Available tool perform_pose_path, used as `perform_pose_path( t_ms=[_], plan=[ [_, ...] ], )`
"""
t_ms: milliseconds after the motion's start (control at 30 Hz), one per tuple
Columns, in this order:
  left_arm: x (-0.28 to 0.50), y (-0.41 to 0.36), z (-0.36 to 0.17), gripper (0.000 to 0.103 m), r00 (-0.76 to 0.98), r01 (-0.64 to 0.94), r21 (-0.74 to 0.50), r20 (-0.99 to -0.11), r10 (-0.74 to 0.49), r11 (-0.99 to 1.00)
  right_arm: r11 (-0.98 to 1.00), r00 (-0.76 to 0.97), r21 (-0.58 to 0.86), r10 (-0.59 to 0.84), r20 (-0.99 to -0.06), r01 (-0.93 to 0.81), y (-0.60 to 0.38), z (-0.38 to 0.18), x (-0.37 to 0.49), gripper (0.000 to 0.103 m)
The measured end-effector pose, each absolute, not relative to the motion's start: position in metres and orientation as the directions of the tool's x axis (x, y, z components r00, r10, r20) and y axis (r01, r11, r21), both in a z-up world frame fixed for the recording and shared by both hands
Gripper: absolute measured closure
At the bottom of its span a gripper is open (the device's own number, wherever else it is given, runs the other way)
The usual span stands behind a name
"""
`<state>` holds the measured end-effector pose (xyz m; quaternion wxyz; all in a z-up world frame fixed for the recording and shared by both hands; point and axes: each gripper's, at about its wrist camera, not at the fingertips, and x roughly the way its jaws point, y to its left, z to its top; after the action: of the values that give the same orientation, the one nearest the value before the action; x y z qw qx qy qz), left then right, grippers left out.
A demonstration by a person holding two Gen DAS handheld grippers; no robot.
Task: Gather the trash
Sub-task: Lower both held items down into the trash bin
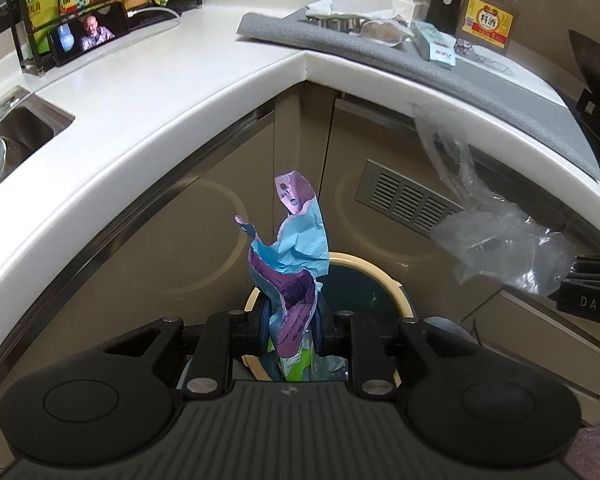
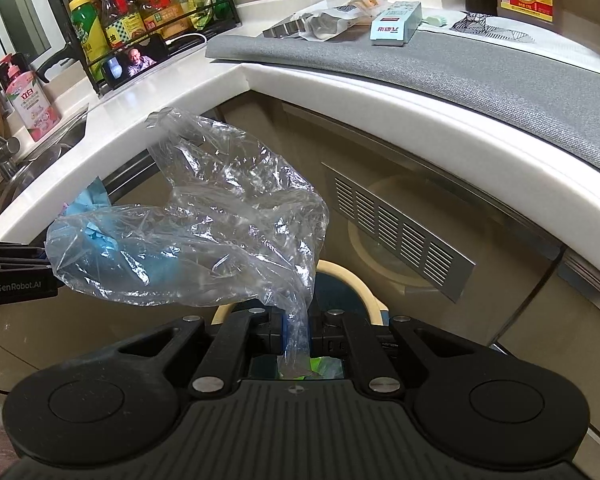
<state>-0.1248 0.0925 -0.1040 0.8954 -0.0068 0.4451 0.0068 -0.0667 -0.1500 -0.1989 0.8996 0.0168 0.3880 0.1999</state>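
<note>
**Mei:** Left wrist view first: the left gripper (image 1: 290,330) is clamped on a crumpled blue and purple wrapper (image 1: 294,248), which sticks up above the fingers. Right below it is the round bin (image 1: 374,270), cream rim, with some green and clear scraps already inside.

**Jon:** And the other hand?

**Mei:** Right wrist view shows the right gripper (image 2: 296,334) pinched nearly shut on the tail of a clear plastic bag (image 2: 204,232); the rest of the bag billows up and to the left. It also hangs over the bin (image 2: 360,284).

**Jon:** So both pieces are off the counter (image 1: 148,92) and we're at the drop step?

**Mei:** That's my reading. Next, each hand needs to open over the bin mouth. The bag is light and could cling or drift past the rim, so lower it first.
</note>
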Motion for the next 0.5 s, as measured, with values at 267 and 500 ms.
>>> perform_pose_path(
  t_ms=[267, 500],
  plan=[
    [-0.111, 0.094, -0.120, 0.081, 0.558, -0.019, -0.017, -0.830, -0.004, 1.000, 0.926, 0.608, 0.179, 0.355, -0.710, -0.332, -0.146, -0.215, -0.053, 0.095],
    [-0.099, 0.091, -0.134, 0.081, 0.527, 0.002, -0.016, -0.850, -0.014, 1.000, 0.931, 0.579, 0.178, 0.340, -0.741, -0.319, -0.140, -0.231, -0.037, 0.095]
  ],
)
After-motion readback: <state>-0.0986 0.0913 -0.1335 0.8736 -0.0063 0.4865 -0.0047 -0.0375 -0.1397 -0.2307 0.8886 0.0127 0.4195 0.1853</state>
